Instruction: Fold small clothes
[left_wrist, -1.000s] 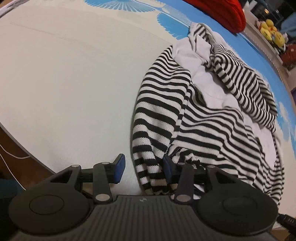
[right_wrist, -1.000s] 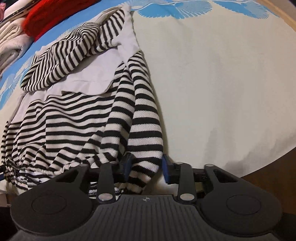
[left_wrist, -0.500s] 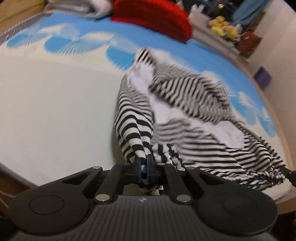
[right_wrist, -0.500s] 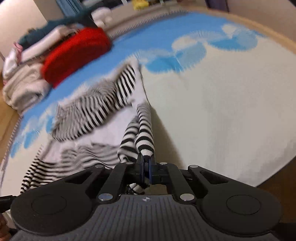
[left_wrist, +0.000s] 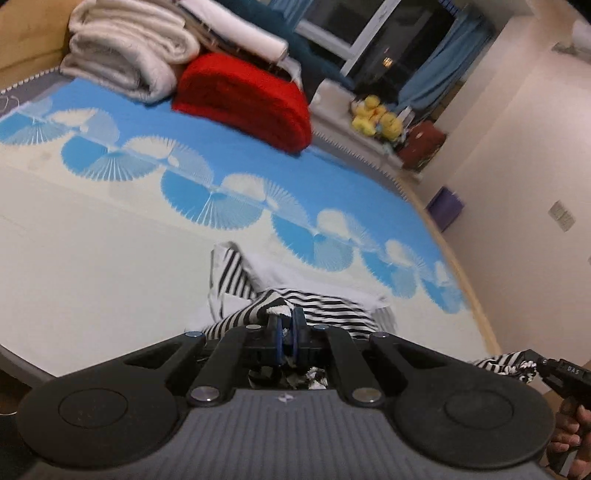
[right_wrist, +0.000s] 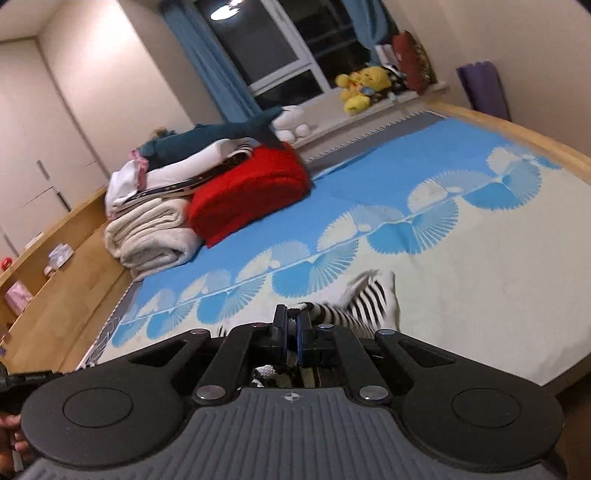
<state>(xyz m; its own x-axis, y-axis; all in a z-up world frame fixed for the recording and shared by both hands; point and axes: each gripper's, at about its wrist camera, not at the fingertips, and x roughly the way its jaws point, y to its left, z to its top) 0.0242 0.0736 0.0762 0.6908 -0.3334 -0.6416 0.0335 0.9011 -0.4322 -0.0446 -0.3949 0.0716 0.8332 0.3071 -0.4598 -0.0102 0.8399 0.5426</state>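
Striped top (left_wrist: 317, 306) is pinched by both tools, left tool (left_wrist: 286, 328) & right tool (right_wrist: 291, 328), lifted over bed (right_wrist: 480, 295) at 6 o'clock; we judge folding barely begun, no fold made yet.

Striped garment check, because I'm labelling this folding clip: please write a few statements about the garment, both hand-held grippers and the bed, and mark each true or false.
1. The left hand-held gripper is shut on the striped garment. True.
2. The right hand-held gripper is open with nothing between its fingers. False: it is shut on striped fabric.
3. A folded red blanket lies at the far end of the bed, beside a stack of pale folded bedding. True.
4. The striped garment is plain red. False: it has black and white stripes.
5. Yellow plush toys sit on the window ledge. True.
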